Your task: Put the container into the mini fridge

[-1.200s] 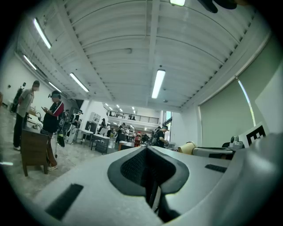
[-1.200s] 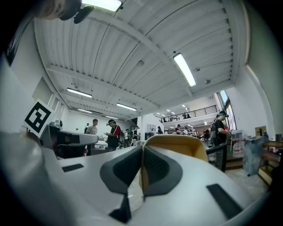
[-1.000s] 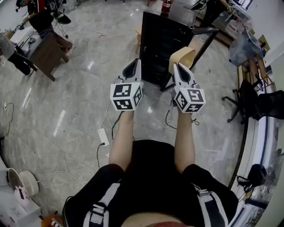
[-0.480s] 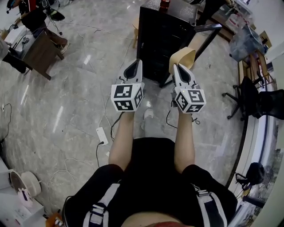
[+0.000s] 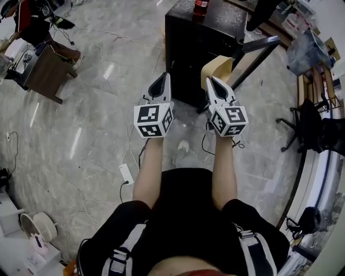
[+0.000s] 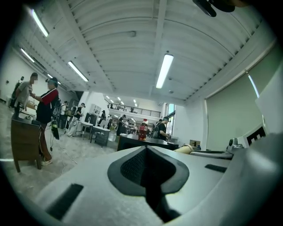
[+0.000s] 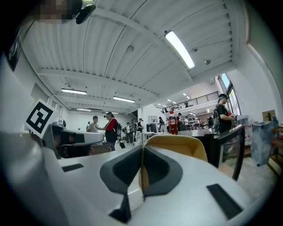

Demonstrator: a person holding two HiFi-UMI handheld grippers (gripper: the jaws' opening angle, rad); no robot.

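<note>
A tan, open-topped container (image 5: pixel 216 70) hangs in front of my right gripper (image 5: pixel 209 82), whose jaws are shut on its rim. In the right gripper view the container (image 7: pixel 177 148) fills the space just past the jaws, above my right gripper (image 7: pixel 141 172). The black mini fridge (image 5: pixel 202 46) stands on the floor straight ahead, its glass door (image 5: pixel 253 54) swung open to the right. A red bottle (image 5: pixel 200 7) stands on its top. My left gripper (image 5: pixel 160 85) is shut with nothing in it, level with the right one; in its own view the left gripper (image 6: pixel 146 165) points at the fridge (image 6: pixel 143 142).
Cables and a white power strip (image 5: pixel 126 173) lie on the marble floor near my feet. A brown wooden table (image 5: pixel 43 73) stands at the left, an office chair (image 5: pixel 312 126) at the right. People (image 6: pixel 44 110) stand in the background around tables.
I have walked closer to the mini fridge; it sits nearer and more centred in the head view. Both grippers keep their pose, and the container stays in the right one.
</note>
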